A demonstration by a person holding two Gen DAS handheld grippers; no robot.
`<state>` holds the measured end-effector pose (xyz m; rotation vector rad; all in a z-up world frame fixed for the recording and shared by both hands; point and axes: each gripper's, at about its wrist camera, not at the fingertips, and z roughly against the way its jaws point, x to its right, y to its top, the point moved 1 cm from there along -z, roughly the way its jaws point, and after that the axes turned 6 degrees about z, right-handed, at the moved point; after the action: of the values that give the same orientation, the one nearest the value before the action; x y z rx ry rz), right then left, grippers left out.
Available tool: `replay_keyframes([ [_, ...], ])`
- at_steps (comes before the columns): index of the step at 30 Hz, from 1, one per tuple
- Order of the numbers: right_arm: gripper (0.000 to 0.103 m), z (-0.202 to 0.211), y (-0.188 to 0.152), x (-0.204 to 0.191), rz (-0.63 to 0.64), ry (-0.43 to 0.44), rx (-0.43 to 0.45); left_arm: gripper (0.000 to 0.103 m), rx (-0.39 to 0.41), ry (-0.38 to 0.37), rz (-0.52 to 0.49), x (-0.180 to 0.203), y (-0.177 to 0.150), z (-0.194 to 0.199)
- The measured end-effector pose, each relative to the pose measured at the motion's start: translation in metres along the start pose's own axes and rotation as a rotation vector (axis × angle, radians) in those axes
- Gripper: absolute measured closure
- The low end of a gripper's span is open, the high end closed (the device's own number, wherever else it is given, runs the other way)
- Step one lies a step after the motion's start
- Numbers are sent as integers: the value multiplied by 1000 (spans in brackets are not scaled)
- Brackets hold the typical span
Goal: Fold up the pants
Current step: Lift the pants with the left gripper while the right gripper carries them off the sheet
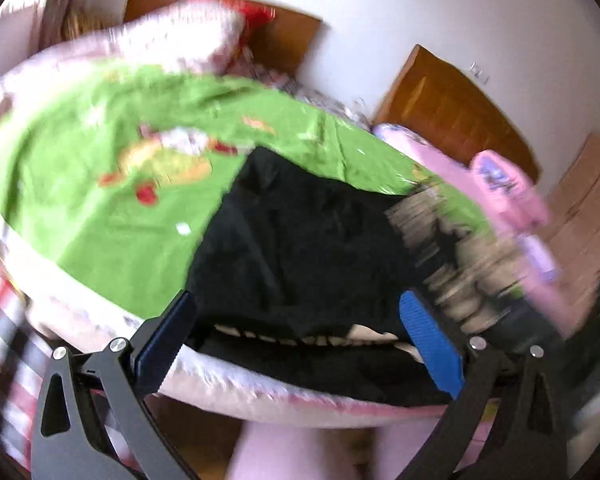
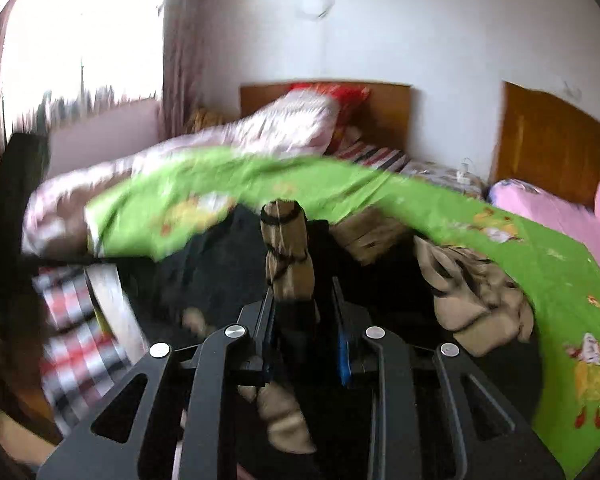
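The pants point(image 1: 300, 248) are black with a tan lining and lie on a green bedsheet point(image 1: 92, 184) near the bed's front edge. My left gripper point(image 1: 296, 340) is open, its blue pads wide apart just above the waistband edge, holding nothing. In the right wrist view the pants point(image 2: 220, 280) spread dark over the sheet, with tan lining bunched at the right point(image 2: 476, 296). My right gripper point(image 2: 304, 312) is shut on a bunched tan and black part of the pants point(image 2: 288, 264) that sticks up between the fingers.
A pink and white quilt point(image 2: 284, 128) and red pillow point(image 2: 332, 96) lie at the bed's head by the wooden headboard point(image 2: 388, 112). A second bed with pink bedding point(image 2: 548, 208) stands at the right. A plaid cloth point(image 2: 72, 344) hangs at the left.
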<state>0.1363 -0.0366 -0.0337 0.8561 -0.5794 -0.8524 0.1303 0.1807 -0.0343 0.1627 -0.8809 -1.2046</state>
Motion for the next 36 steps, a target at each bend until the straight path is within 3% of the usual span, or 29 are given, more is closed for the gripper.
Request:
replay_keyframes([
  [3, 78, -7, -23, -26, 120, -89, -9, 2, -128, -142, 78, -4, 8, -14],
  [7, 78, 5, -30, -37, 227, -215, 49, 2, -330, -355, 65, 35, 17, -49],
  [9, 78, 12, -30, -40, 251, -248, 72, 2, -426, -379, 38, 61, 21, -74],
  [12, 78, 19, -33, -42, 275, -270, 82, 2, -508, -323, -16, 88, 25, -106],
  [14, 77, 23, -34, -42, 279, -273, 79, 2, -592, -360, -28, 104, 23, -126],
  [16, 70, 22, -34, -40, 264, -237, 71, 8, -613, -333, -74, 116, 20, -135],
  [18, 52, 29, -38, -32, 234, -205, 61, 20, -610, -251, -120, 124, 17, -142],
  [20, 31, 50, -43, -14, 175, -203, 87, 21, -596, -222, -150, 128, 15, -142],
  [23, 20, 86, -60, 26, 31, -229, 111, 22, -593, -199, -154, 129, 19, -143],
  [25, 16, 107, -78, 54, -66, -251, 116, 23, -591, -190, -156, 129, 21, -142],
  [28, 15, 139, -114, 82, -173, -292, 115, 36, -574, -153, -182, 130, 24, -141],
  [30, 15, 151, -137, 89, -215, -300, 81, 53, -556, -127, -188, 136, 26, -137],
  [33, 15, 146, -153, 84, -218, -283, 55, 71, -517, -188, -173, 148, 37, -118],
  [36, 15, 133, -145, 71, -179, -293, 78, 74, -496, -287, -139, 168, 51, -99],
])
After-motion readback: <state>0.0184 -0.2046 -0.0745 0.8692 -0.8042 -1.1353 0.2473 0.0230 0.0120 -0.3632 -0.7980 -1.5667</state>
